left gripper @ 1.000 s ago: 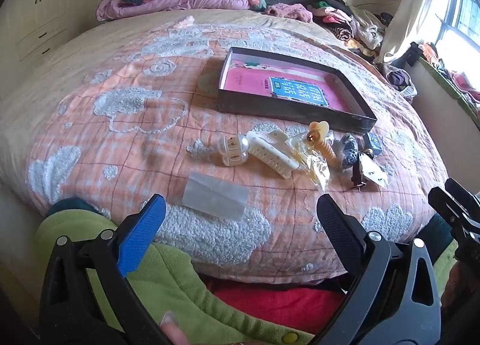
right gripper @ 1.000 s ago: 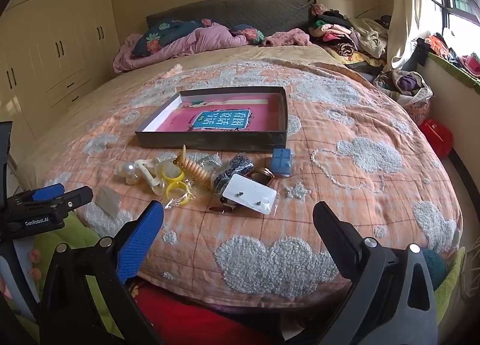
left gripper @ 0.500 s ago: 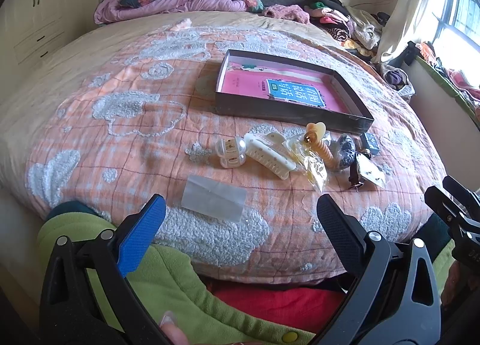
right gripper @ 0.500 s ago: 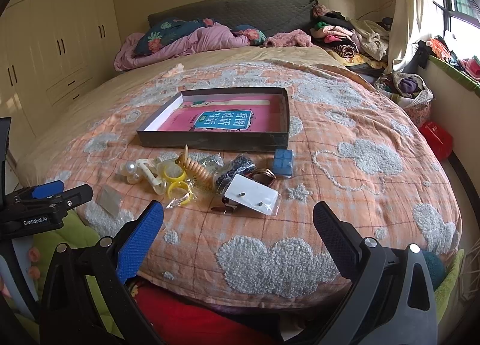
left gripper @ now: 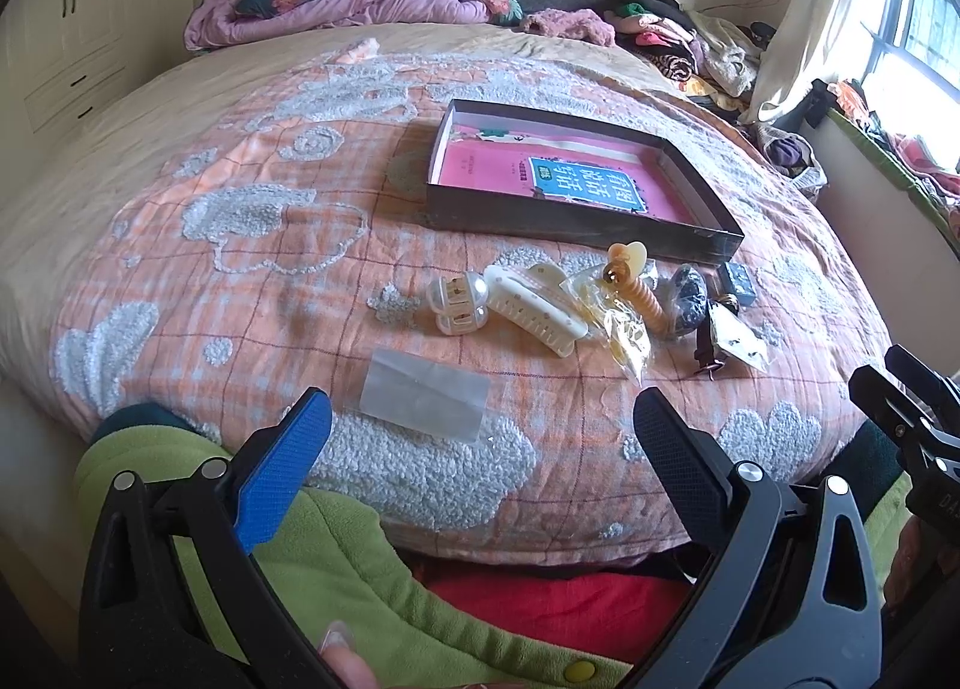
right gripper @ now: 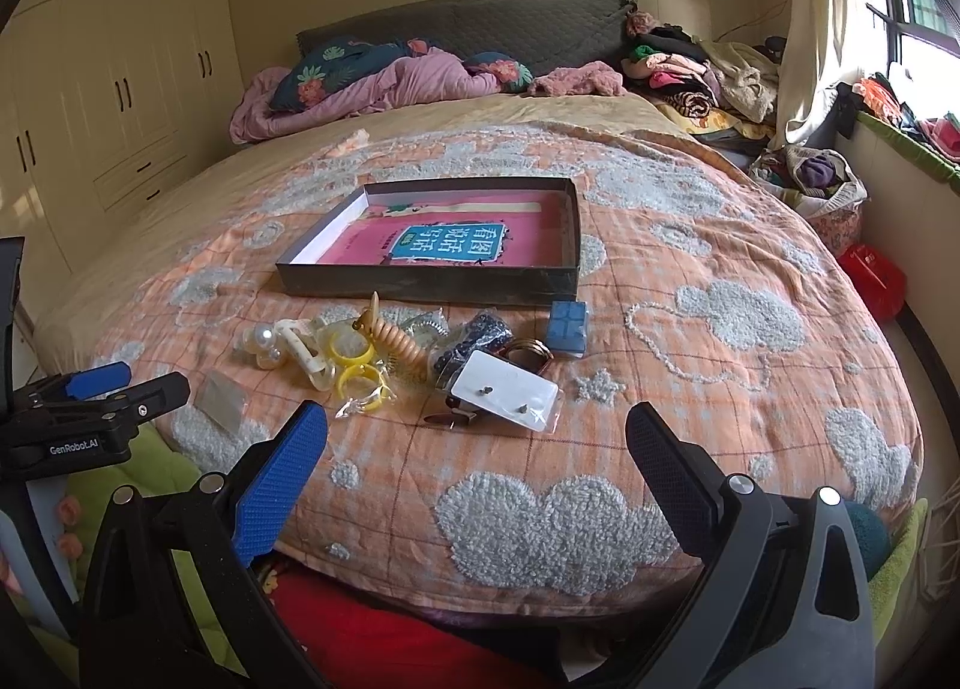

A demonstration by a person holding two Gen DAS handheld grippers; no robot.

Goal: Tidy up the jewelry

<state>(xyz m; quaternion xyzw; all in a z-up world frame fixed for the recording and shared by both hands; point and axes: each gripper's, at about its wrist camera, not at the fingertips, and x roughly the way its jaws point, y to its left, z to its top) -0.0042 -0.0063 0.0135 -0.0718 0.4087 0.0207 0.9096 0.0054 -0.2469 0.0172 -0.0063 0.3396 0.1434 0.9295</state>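
Observation:
A shallow dark box (left gripper: 576,221) (right gripper: 420,284) with a pink lining lies on the orange bedspread. In front of it lies a row of small items: a pearl clip (left gripper: 456,302), a white claw clip (left gripper: 531,308), an orange spiral hair tie (left gripper: 645,296) (right gripper: 399,344), yellow rings in a bag (right gripper: 354,365), a dark beaded piece (left gripper: 687,299), an earring card (right gripper: 504,392) and a small blue box (right gripper: 566,320). A clear bag (left gripper: 426,401) lies nearest. My left gripper (left gripper: 480,437) is open and empty above the bed's near edge. My right gripper (right gripper: 477,443) is open and empty, short of the earring card.
A purple duvet and pillows (right gripper: 372,80) lie at the headboard. A clothes pile (right gripper: 690,77) fills the far right corner. White wardrobes (right gripper: 90,107) stand on the left. A window and ledge are on the right. My green sleeve (left gripper: 336,557) shows below.
Both views have drifted slightly. The items on the bed have not moved, and both grippers stay open.

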